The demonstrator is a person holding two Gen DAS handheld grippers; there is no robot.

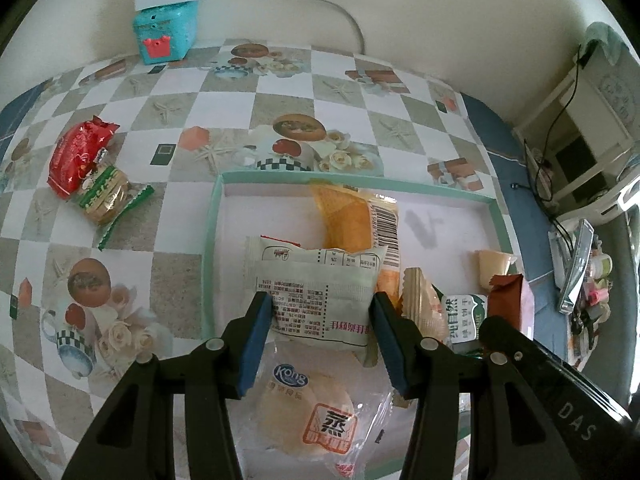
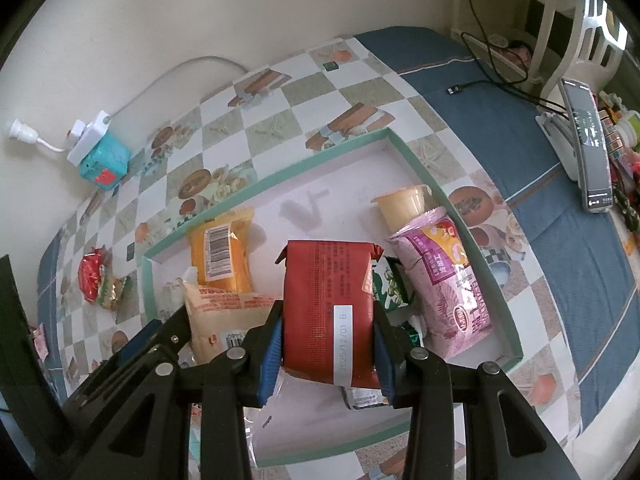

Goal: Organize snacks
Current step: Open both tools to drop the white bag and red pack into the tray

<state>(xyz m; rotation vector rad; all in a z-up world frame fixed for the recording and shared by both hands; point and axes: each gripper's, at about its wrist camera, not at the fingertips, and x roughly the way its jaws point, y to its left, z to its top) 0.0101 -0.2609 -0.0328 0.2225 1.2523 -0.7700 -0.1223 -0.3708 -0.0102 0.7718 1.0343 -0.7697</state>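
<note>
A shallow teal-rimmed box (image 1: 212, 240) (image 2: 480, 264) with a white floor lies on the checked tablecloth. My left gripper (image 1: 322, 316) is shut on a white printed snack packet (image 1: 320, 296), held over the box above a clear Kong cake packet (image 1: 308, 412). An orange packet (image 1: 348, 220) (image 2: 220, 256) lies further in. My right gripper (image 2: 327, 320) is shut on a dark red packet (image 2: 326, 304) over the box's right half. Beside it lie a pink packet (image 2: 452, 280), a green-white packet (image 2: 390, 284) and a jelly cup (image 2: 404, 204). Outside the box sit a red snack (image 1: 76, 156) and a green-wrapped biscuit (image 1: 108, 196).
A teal container (image 1: 166, 28) with a white power strip on top stands against the back wall, its cord running along the wall. To the right, on blue cloth (image 2: 480, 80), a phone on a stand (image 2: 592, 148) and a black cable sit by small clutter.
</note>
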